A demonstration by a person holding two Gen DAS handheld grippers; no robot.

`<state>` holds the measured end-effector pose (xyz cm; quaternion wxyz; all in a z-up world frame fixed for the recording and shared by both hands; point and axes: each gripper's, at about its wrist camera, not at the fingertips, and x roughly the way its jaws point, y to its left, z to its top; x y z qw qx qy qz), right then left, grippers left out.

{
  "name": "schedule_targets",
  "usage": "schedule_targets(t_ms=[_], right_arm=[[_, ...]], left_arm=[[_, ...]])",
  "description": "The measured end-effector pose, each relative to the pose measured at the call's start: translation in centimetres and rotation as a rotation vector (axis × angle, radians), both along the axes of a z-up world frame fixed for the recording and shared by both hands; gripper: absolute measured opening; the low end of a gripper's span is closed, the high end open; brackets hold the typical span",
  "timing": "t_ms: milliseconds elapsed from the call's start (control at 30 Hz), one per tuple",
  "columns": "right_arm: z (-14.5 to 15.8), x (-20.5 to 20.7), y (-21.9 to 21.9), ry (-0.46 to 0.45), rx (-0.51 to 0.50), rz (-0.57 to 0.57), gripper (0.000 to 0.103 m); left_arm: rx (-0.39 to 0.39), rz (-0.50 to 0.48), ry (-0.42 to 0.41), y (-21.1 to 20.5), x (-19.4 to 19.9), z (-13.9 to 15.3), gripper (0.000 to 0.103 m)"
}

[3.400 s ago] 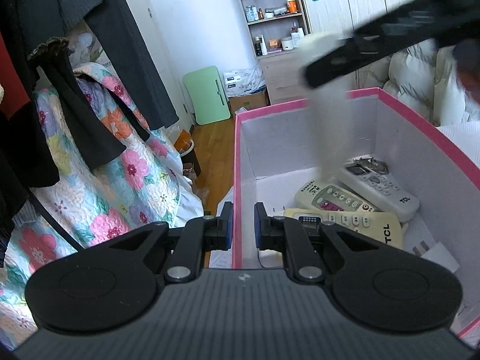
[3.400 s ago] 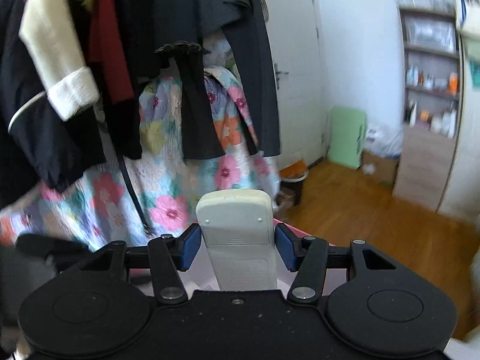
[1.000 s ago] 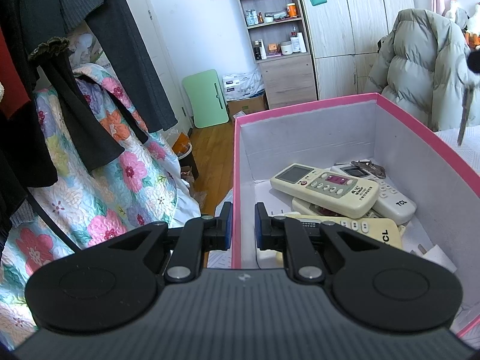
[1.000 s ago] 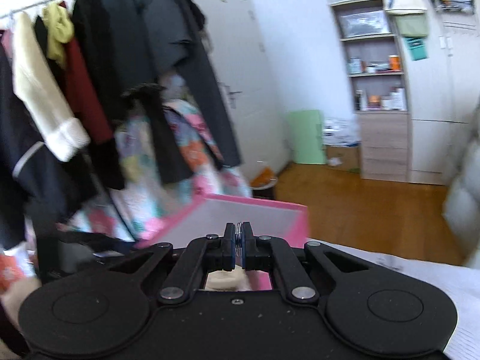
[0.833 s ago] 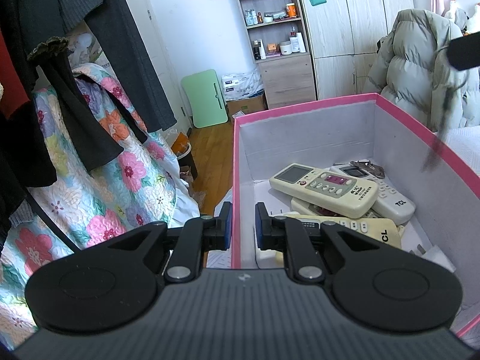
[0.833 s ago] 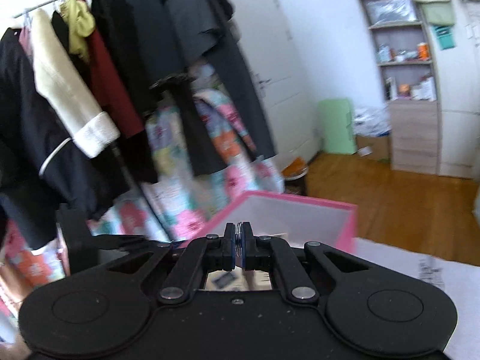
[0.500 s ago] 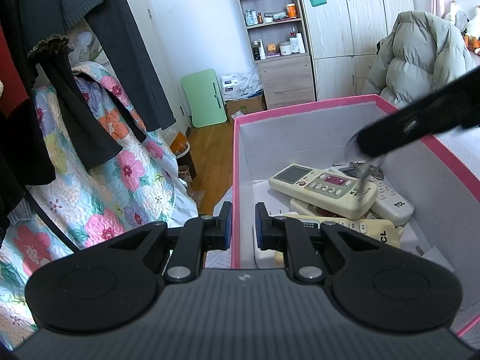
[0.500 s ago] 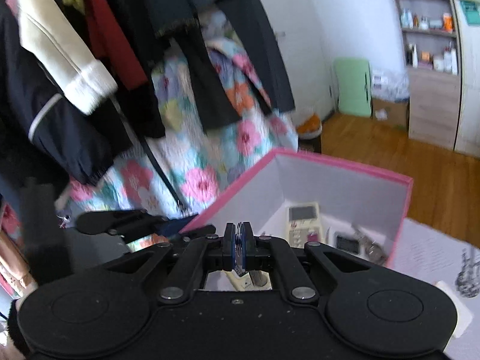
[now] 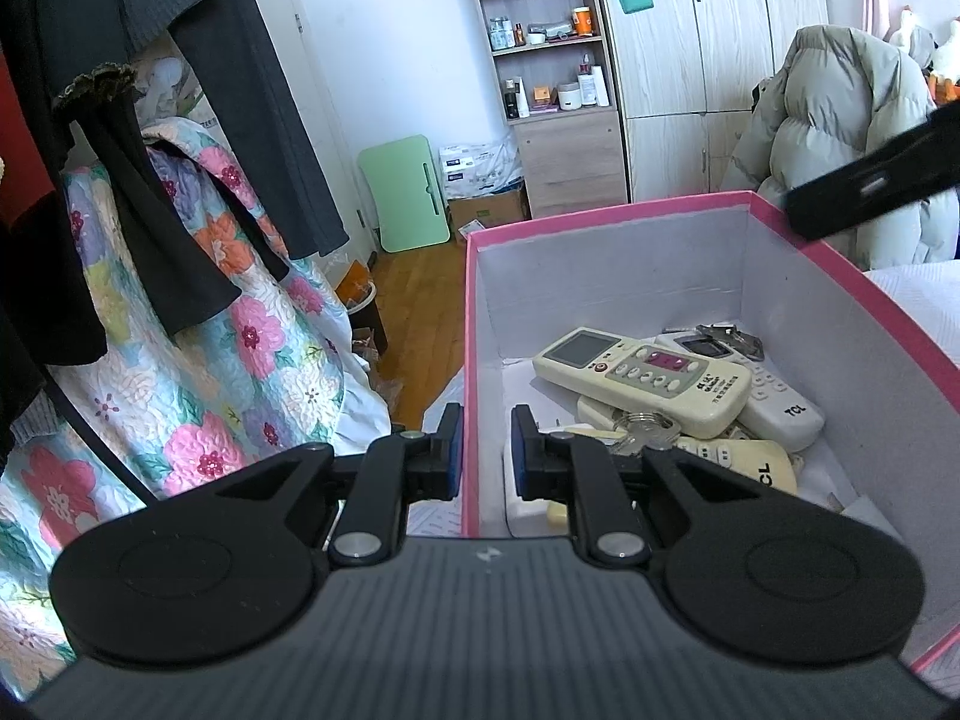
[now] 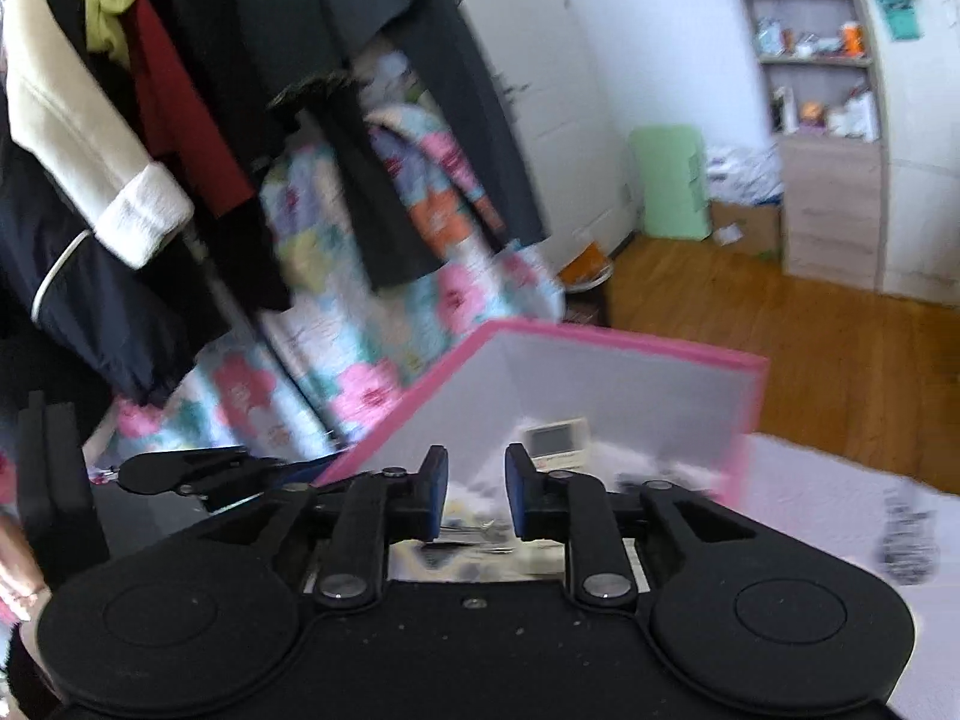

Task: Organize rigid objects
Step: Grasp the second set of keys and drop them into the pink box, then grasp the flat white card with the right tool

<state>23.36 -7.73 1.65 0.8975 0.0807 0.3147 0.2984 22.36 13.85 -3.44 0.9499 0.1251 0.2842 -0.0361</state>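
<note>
A pink box (image 9: pixel 606 217) with white inner walls holds several cream and white remote controls (image 9: pixel 645 372) and a bunch of keys (image 9: pixel 642 427) lying on them near the front. My left gripper (image 9: pixel 485 456) is shut on the box's left wall (image 9: pixel 471 390), one finger on each side. My right gripper (image 10: pixel 474 495) is open and empty above the box (image 10: pixel 606 339), and shows as a dark bar at the upper right of the left wrist view (image 9: pixel 870 186).
Dark clothes hang over a floral quilt (image 9: pixel 198 354) on the left. A shelf unit (image 9: pixel 540 42) and wardrobe stand at the back, a grey puffer jacket (image 9: pixel 840 138) behind the box. White bedding (image 10: pixel 840 516) lies to the box's right.
My right gripper held the keys shut, came over the box and has opened. The keys now lie on the remotes. The left gripper has kept still on the box wall.
</note>
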Motion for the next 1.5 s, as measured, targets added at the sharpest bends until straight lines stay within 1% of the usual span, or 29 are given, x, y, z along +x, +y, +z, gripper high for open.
schedule_targets(t_ms=[100, 200, 300, 367, 433, 533, 567, 600, 633, 700, 733, 767, 800, 833, 900, 1000, 1100, 1133, 1200, 1233, 1267, 1300, 1367, 1400, 1433, 1500], right_arm=[[0.4, -0.7, -3.4, -0.023, -0.042, -0.083, 0.035], [-0.4, -0.5, -6.8, -0.006, -0.098, -0.161, 0.035], [-2.1, -0.3, -8.6, 0.018, -0.198, -0.169, 0.035], [-3.4, -0.1, -9.4, 0.035, -0.250, -0.150, 0.035], [-5.0, 0.5, -10.2, 0.070, -0.245, -0.139, 0.037], [-8.0, 1.3, -11.2, 0.135, -0.219, -0.169, 0.040], [-9.0, 1.4, -11.5, 0.145, -0.222, -0.175, 0.042], [-9.6, 1.5, -11.7, 0.144, -0.229, -0.177, 0.046], [-10.0, 1.6, -11.7, 0.138, -0.240, -0.178, 0.048], [-10.5, 1.8, -12.1, 0.112, -0.261, -0.173, 0.053], [-10.5, 1.9, -12.2, 0.093, -0.256, -0.159, 0.057], [-10.3, 2.1, -12.5, 0.081, -0.241, -0.145, 0.063], [-10.3, 2.4, -12.7, 0.083, -0.230, -0.140, 0.064], [-10.2, 2.9, -12.7, 0.089, -0.224, -0.130, 0.064], [-10.4, 3.6, -12.5, 0.084, -0.254, -0.100, 0.064], [-11.2, 4.9, -11.7, 0.083, -0.352, -0.029, 0.065], [-12.0, 5.9, -11.3, 0.080, -0.417, 0.009, 0.066], [-12.3, 6.1, -11.3, 0.084, -0.414, 0.021, 0.067], [-12.2, 6.7, -11.8, 0.116, -0.374, 0.011, 0.068], [-12.2, 6.9, -11.8, 0.123, -0.370, 0.001, 0.065], [-12.1, 6.8, -11.7, 0.119, -0.387, -0.012, 0.054], [-11.9, 6.8, -11.6, 0.124, -0.382, -0.014, 0.047], [-11.6, 6.7, -11.8, 0.160, -0.343, -0.059, 0.046], [-11.3, 6.5, -12.1, 0.171, -0.298, -0.084, 0.045], [-11.1, 6.0, -12.3, 0.152, -0.250, -0.089, 0.045], [-10.3, 4.8, -12.4, 0.113, -0.203, -0.110, 0.045]], left_arm=[[-0.003, -0.002, -0.004, 0.0, -0.1, 0.0, 0.013], [-0.006, -0.001, -0.009, 0.0, -0.1, 0.1, 0.013], [-0.008, -0.002, -0.012, 0.1, -0.1, 0.1, 0.013], [-0.009, -0.003, -0.011, 0.1, -0.1, 0.1, 0.014], [-0.002, -0.007, -0.009, 0.0, -0.2, 0.1, 0.015], [0.006, -0.004, -0.010, -0.2, -0.2, 0.1, 0.015], [0.004, -0.005, -0.010, -0.2, -0.2, 0.1, 0.015], [0.006, -0.006, -0.009, -0.2, -0.2, 0.1, 0.015], [0.010, -0.006, -0.009, -0.2, -0.2, 0.1, 0.015], [0.020, -0.010, -0.007, -0.5, -0.2, 0.1, 0.015], [0.024, -0.010, -0.006, -0.6, -0.2, 0.1, 0.016], [0.026, -0.010, -0.005, -0.6, -0.1, 0.1, 0.016], [0.025, -0.009, -0.005, -0.5, 0.0, 0.1, 0.016], [0.022, -0.008, -0.005, -0.5, -0.1, 0.1, 0.016], [0.018, -0.008, -0.005, -0.6, 0.0, 0.2, 0.016], [0.021, -0.007, -0.004, -0.6, 0.0, 0.2, 0.016], [0.024, -0.008, -0.004, -0.6, 0.0, 0.2, 0.016], [0.023, -0.009, -0.004, -0.6, 0.0, 0.2, 0.016], [0.020, -0.008, -0.005, -0.6, 0.0, 0.2, 0.016], [0.017, -0.008, -0.004, -0.6, 0.0, 0.3, 0.016], [0.016, -0.007, -0.004, -0.6, 0.0, 0.3, 0.016], [0.018, -0.008, -0.004, -0.6, 0.1, 0.4, 0.016], [0.019, -0.008, -0.005, -0.5, 0.0, 0.3, 0.016], [0.015, -0.008, -0.003, -0.5, 0.0, 0.4, 0.016], [0.016, -0.007, -0.004, -0.6, 0.0, 0.3, 0.016], [0.020, -0.007, -0.004, -0.6, 0.0, 0.3, 0.016]])
